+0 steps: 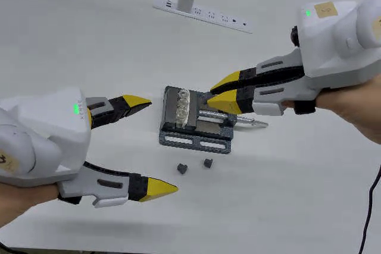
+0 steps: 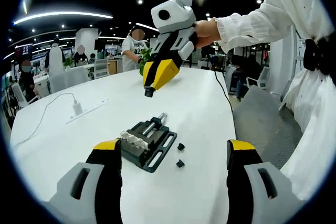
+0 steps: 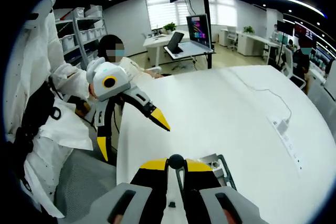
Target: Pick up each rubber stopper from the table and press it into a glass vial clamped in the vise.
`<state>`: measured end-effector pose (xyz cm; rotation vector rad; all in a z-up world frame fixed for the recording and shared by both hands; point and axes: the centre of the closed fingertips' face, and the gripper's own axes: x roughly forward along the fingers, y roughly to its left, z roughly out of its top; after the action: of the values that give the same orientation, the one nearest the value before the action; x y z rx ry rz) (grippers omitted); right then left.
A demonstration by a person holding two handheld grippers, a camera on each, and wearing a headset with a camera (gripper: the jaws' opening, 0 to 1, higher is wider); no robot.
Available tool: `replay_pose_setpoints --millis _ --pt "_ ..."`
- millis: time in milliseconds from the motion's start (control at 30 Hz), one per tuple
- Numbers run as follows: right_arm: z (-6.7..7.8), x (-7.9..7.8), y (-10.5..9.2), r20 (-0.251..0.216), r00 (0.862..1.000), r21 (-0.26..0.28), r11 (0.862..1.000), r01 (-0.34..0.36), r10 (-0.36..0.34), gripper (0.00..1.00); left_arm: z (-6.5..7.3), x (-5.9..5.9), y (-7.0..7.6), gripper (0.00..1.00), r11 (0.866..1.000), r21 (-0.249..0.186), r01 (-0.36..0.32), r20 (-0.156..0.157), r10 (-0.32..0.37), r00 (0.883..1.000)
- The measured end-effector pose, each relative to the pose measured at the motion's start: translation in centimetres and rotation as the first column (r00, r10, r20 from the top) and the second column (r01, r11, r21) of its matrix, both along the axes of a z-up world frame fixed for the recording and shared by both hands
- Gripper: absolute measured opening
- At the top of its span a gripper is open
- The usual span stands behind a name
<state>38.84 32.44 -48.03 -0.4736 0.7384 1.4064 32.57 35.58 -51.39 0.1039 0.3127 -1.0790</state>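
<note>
A vise (image 1: 196, 141) is set on the white table (image 1: 77, 46); two stoppers (image 1: 182, 169) are laid just nearer, a power strip (image 1: 214, 17) far behind.

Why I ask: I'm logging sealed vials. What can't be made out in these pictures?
Head view: whether the vials in the vise are stoppered; too small, with glare.
Right gripper view: the vise lies mostly behind the right hand-held gripper, shut on a stopper.
Left gripper view: the vials are too small to read.
</note>
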Motion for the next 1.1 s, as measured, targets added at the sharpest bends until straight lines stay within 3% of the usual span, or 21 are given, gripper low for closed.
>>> replay_pose_setpoints --millis 167,467,900,1100 --pt "-1.2 1.7 0.4 0.000 1.000 -0.047 0.999 -0.004 0.004 0.06 -0.5 0.4 0.6 0.85 1.000 -0.010 -0.014 -0.004 0.014 1.000" --pt "-4.9 4.8 0.9 0.016 1.000 -0.171 0.985 -0.006 0.009 0.06 -1.5 0.6 1.1 0.89 1.000 -0.019 -0.024 -0.023 0.023 0.999" --pt "-9.4 6.8 0.9 0.029 0.998 -0.284 0.958 -0.044 0.055 0.06 -2.9 0.8 1.5 0.95 0.999 -0.028 -0.031 -0.054 0.030 0.998" --pt "-10.2 6.8 1.1 0.025 0.997 -0.304 0.951 -0.057 0.068 0.06 -3.2 0.9 1.6 0.96 0.999 -0.036 -0.039 -0.065 0.036 0.997"
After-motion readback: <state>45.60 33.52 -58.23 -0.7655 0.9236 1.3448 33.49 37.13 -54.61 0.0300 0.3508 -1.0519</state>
